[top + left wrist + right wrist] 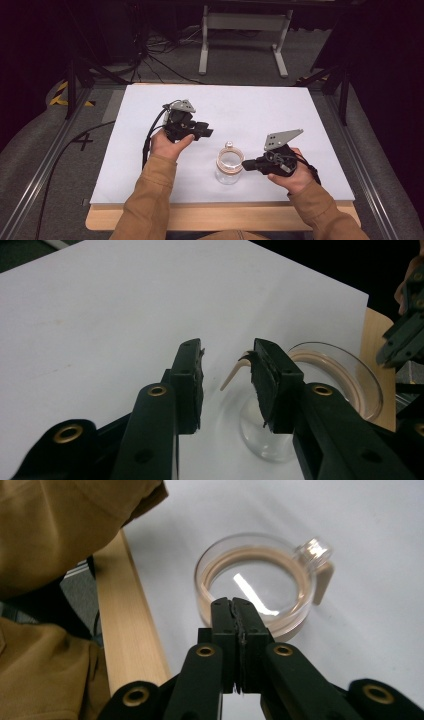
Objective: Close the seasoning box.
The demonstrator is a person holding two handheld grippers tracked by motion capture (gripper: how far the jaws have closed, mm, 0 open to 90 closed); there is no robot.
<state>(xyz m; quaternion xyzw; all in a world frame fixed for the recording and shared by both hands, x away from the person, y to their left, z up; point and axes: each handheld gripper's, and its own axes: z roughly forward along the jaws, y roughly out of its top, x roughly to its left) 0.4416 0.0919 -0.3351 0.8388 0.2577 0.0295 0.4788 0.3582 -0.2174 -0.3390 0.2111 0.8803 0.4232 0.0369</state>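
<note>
White board [280, 107] is covering the table, and at its left the left gripper [206, 133] is hovering above the surface in the person's left hand [167, 144], its jaws standing apart with nothing between them; in the left gripper view a thin beige strip seems to be sitting by one pad, though whether it is stuck there or belongs to the jar behind I cannot tell. Just right of it, near the near edge, a clear glass jar [229, 167] is standing upright and open, a beige ring lining its rim and a small clear knob [229, 145] lying at its far side (probably part of the lid, joined by a beige tab). Further right, the right gripper [249, 164] is pointing left at the jar, its jaws pressed together on nothing and its tip resting at or just beside the rim, likely to steady the jar while the open left one is readying for the lid.
</note>
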